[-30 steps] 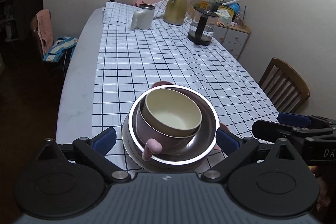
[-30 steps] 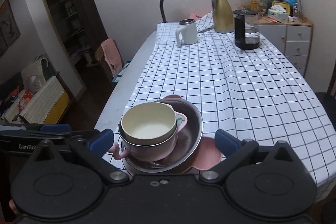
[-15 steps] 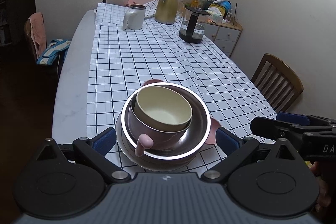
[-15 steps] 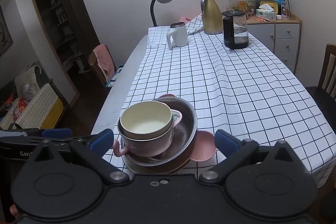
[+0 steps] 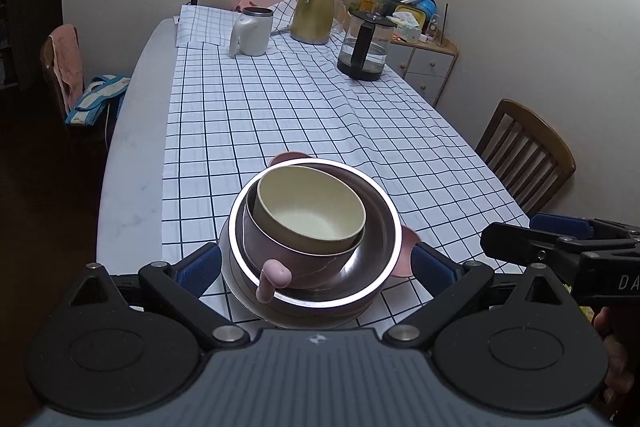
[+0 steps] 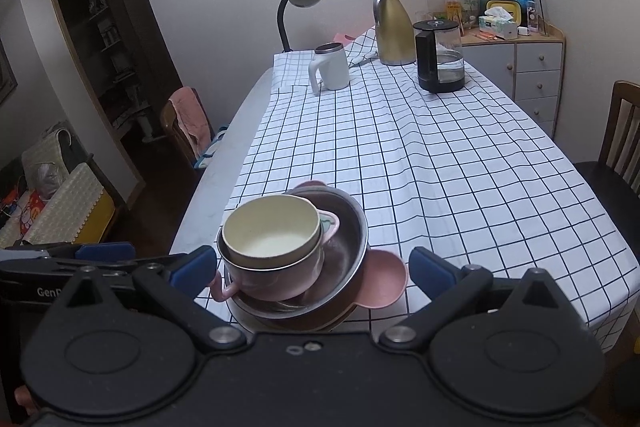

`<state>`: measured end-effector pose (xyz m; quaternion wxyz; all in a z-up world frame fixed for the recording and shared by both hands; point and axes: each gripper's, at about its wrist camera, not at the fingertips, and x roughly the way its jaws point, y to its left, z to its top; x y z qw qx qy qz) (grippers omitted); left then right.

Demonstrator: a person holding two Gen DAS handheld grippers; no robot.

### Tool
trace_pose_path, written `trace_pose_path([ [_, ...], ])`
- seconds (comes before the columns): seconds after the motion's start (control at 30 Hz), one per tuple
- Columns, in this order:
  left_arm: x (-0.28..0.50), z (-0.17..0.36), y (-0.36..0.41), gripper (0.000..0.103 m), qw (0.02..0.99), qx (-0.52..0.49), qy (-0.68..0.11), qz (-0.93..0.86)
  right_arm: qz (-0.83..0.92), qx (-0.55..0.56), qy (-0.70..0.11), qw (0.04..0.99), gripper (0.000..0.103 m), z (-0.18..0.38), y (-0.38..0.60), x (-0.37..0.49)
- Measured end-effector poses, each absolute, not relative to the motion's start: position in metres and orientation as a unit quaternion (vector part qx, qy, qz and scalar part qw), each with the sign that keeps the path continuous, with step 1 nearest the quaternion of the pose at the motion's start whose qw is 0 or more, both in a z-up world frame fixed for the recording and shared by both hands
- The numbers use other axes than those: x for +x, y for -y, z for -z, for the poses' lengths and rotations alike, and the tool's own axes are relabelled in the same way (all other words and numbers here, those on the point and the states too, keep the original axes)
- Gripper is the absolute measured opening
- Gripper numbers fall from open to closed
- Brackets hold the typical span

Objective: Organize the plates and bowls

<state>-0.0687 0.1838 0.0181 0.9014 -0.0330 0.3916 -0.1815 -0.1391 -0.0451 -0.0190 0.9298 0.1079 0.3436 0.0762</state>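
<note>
Cream bowl (image 5: 310, 209) nested upright in pink cup (image 5: 296, 259), handle toward cameras; both grippers' jaws wide.

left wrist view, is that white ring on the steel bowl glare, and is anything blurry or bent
Left wrist view: the steel bowl rim glows white, likely reflected light; the tablecloth grid bows from fisheye distortion. Right wrist view: the same rim looks dull; both views are dim but sharp.
</note>
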Motion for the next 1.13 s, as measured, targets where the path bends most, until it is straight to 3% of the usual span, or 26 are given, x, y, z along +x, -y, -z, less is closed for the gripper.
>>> trace_pose_path([
  [1.13,-0.055,-0.012,-0.188,0.102,0.895,-0.033,-0.404,0.187,-0.056,0.107,-0.362,0.924,0.103,0.023,0.044,-0.125],
])
